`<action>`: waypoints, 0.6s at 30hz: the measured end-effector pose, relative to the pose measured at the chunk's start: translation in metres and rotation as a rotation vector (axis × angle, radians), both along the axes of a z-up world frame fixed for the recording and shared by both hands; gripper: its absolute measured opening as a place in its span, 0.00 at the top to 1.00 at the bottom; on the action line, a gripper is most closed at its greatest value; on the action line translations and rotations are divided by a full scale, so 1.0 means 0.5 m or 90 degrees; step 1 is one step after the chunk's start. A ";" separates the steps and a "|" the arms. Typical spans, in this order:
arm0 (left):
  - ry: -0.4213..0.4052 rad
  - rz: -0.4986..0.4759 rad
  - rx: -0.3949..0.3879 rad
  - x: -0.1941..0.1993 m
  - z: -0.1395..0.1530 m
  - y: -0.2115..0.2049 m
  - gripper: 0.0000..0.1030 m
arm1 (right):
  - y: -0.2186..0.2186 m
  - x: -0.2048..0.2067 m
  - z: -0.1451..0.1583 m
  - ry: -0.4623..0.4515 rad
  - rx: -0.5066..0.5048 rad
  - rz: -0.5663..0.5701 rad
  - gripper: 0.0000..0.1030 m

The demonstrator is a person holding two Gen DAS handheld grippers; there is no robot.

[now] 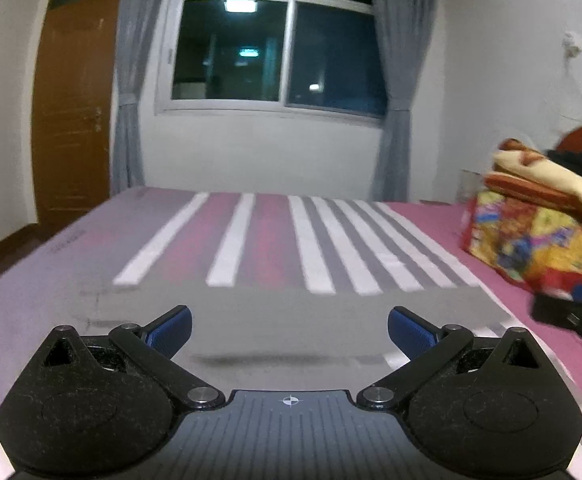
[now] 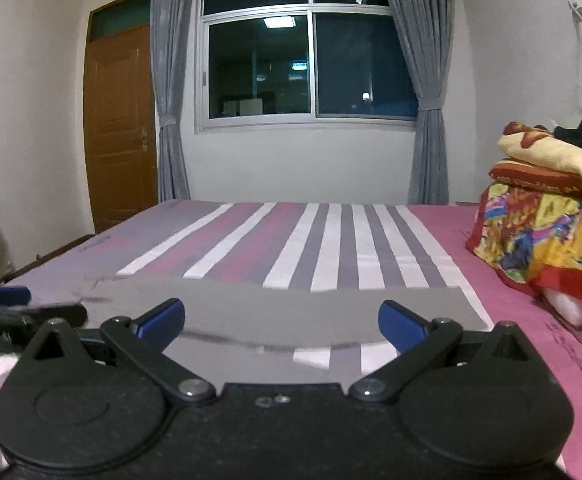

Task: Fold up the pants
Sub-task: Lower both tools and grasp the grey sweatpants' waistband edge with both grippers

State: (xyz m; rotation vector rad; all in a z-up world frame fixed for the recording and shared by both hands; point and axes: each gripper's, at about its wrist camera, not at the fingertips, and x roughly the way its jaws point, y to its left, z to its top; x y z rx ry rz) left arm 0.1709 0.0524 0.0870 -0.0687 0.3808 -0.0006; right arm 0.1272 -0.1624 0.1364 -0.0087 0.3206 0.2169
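Grey pants (image 1: 291, 316) lie flat as a wide band across the striped bed, just in front of both grippers; they also show in the right wrist view (image 2: 291, 312). My left gripper (image 1: 289, 330) is open and empty, low over the near edge of the pants. My right gripper (image 2: 281, 324) is open and empty, also over the near edge, to the right of the left one. The left gripper shows at the left edge of the right wrist view (image 2: 11, 308), and the right gripper at the right edge of the left wrist view (image 1: 575, 312).
The bed sheet (image 2: 299, 240) has pink, white and grey stripes. A pile of colourful blankets (image 2: 543, 216) sits at the right on the bed. A window with grey curtains (image 2: 311, 68) and a wooden door (image 2: 119, 128) are behind the bed.
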 end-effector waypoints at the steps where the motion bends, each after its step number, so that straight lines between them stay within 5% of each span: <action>1: 0.008 0.008 -0.003 0.042 0.006 0.016 0.00 | -0.003 0.033 0.003 0.014 0.014 0.008 0.00; 4: 0.019 0.049 0.004 0.180 0.013 0.079 0.00 | -0.009 0.132 0.010 0.032 0.041 0.023 0.00; 9: 0.085 0.100 0.109 0.388 -0.033 0.193 0.00 | -0.020 0.323 -0.036 0.106 0.106 0.071 0.00; 12: 0.160 0.069 0.078 0.491 -0.092 0.308 0.00 | -0.004 0.451 -0.101 0.188 0.109 0.080 0.00; 17: 0.248 0.096 0.069 0.592 -0.171 0.500 0.01 | 0.057 0.617 -0.188 0.217 0.028 0.126 0.08; 18: 0.259 0.103 0.057 0.603 -0.185 0.541 0.03 | 0.070 0.650 -0.201 0.225 0.013 0.147 0.18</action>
